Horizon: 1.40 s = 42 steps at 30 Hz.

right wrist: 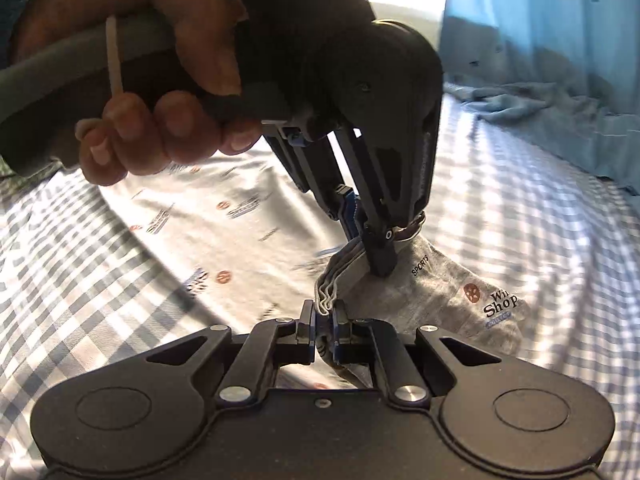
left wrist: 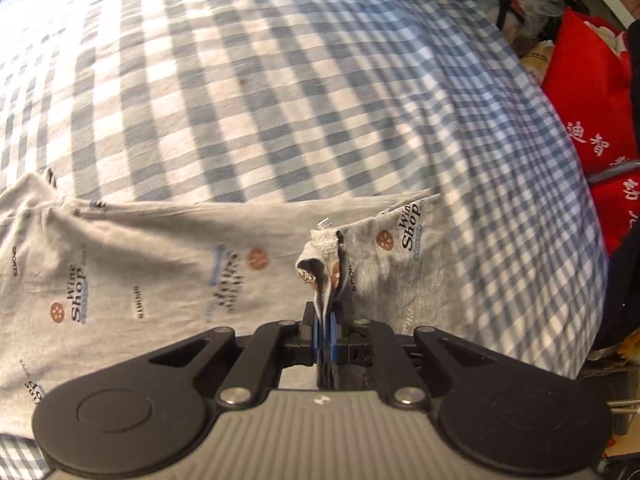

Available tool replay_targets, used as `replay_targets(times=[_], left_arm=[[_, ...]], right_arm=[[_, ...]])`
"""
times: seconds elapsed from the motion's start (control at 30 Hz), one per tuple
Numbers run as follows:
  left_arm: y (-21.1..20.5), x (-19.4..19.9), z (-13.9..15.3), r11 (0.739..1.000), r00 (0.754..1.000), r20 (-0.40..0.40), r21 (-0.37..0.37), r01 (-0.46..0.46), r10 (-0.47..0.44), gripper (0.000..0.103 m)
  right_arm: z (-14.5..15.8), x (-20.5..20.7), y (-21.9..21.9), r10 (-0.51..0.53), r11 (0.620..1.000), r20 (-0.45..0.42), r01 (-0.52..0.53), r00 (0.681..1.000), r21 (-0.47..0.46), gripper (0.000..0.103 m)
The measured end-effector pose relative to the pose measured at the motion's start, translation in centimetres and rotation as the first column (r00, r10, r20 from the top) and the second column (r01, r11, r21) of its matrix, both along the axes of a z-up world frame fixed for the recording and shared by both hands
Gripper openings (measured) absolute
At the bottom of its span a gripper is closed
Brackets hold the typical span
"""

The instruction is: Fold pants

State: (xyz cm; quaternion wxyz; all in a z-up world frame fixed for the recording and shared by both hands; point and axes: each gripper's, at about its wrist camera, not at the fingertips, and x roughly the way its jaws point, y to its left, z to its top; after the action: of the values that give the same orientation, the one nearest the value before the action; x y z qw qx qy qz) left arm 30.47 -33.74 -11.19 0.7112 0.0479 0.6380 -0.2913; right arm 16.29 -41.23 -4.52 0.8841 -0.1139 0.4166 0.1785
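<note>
Both grippers, left gripper [left wrist: 325, 322] and right gripper [right wrist: 325, 326], pinch the grey pants [left wrist: 160, 264] hem mid-fold; next, lay it flat on the checked sheet [left wrist: 280, 80]

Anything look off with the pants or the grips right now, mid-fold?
Nothing damaged. Both tools pinch the same bunched corner of the grey printed pants: the left tool and the right tool sit close together, so the fabric there is gathered in ridges rather than flat. The rest lies spread on the checked sheet.
</note>
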Motion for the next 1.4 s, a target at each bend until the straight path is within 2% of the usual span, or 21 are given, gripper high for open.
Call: replay_targets(times=[0.23,0.53,0.73,0.97,1.2,1.4], left_arm=[[2.2,1.2,-4.0,1.0,1.0,-0.029,0.002,-0.011,0.011,0.005],[2.7,1.1,-5.3,1.0,0.999,-0.033,-0.003,0.004,-0.004,0.005],[3.3,0.6,-2.9,0.999,1.0,-0.006,-0.049,-0.013,0.012,0.005],[6.3,0.2,1.9,0.996,0.999,0.049,-0.093,0.011,-0.006,0.004],[12.9,1.4,5.0,0.996,0.994,0.105,-0.085,0.035,-0.026,0.005],[19.9,2.6,3.9,0.999,0.991,0.13,-0.035,0.027,-0.022,0.004]], right_arm=[[-4.4,2.1,2.5,-0.029,0.999,-0.121,0.027,0.992,-0.02,0.007],[-5.5,2.5,2.5,-0.052,0.998,-0.162,0.048,0.985,-0.031,0.007],[-4.5,2.4,2.6,-0.037,0.999,-0.142,0.031,0.989,-0.044,0.007],[-1.0,1.5,4.6,-0.037,0.998,-0.061,0.034,0.997,-0.043,0.007],[1.3,1.9,10.3,-0.007,1.0,-0.014,0.007,1.0,-0.008,0.007],[0.0,3.8,17.5,0.086,0.996,-0.035,-0.086,0.996,-0.014,0.007]])
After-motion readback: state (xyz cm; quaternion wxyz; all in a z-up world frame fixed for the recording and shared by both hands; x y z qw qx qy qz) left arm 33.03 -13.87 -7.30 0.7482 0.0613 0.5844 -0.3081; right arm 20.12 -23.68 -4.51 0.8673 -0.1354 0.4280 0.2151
